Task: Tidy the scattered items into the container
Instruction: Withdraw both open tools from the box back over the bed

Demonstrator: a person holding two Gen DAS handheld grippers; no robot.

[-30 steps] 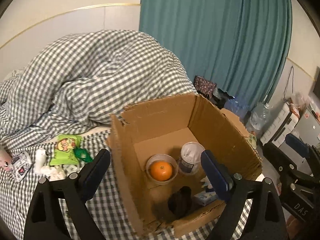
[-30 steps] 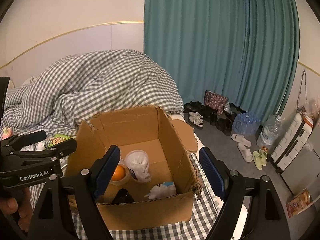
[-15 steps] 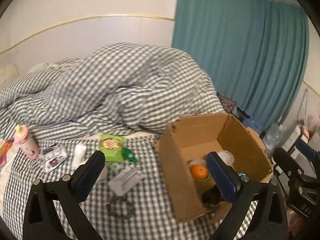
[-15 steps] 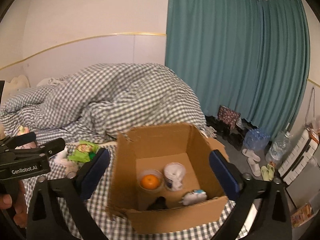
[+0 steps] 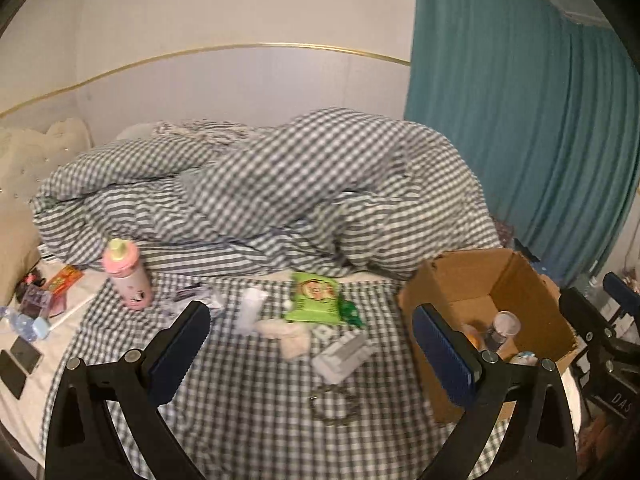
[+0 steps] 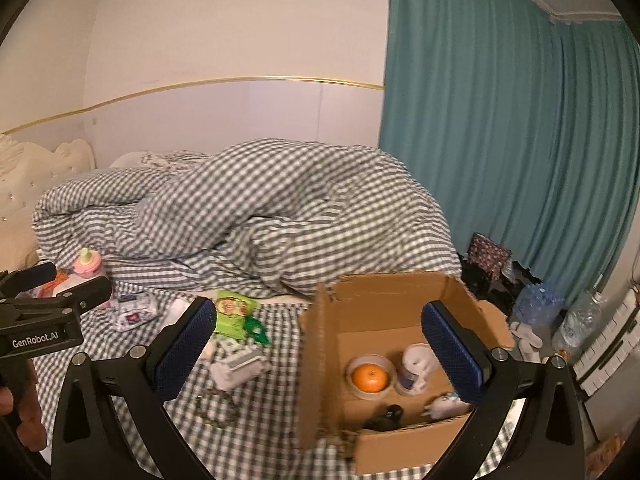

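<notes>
An open cardboard box [image 6: 320, 364] [image 5: 424, 316] stands on the checked bed at the right. It holds an orange in a clear cup [image 6: 370, 376], a white cup [image 6: 416, 364], a dark object and a small white toy. Scattered items lie left of it: a green snack packet [image 5: 314, 298] [image 6: 232, 314], a grey-white block [image 5: 344, 354] [image 6: 240, 366], a white tube [image 5: 250, 308], a bracelet [image 5: 334, 402] and a pink bottle [image 5: 126, 274]. My left gripper [image 5: 316, 348] is open and empty above these items. My right gripper [image 6: 318, 348] is open and empty above the box's left wall.
A bunched checked duvet [image 5: 280, 192] fills the back of the bed. Phones and small items [image 5: 24, 336] lie at the bed's left edge. Teal curtains [image 6: 500, 160], shoes and water bottles [image 6: 536, 304] are on the floor at the right.
Both grippers have drawn back and swung left from over the box. The scattered items now lie between the left gripper's fingers. Both stay open.
</notes>
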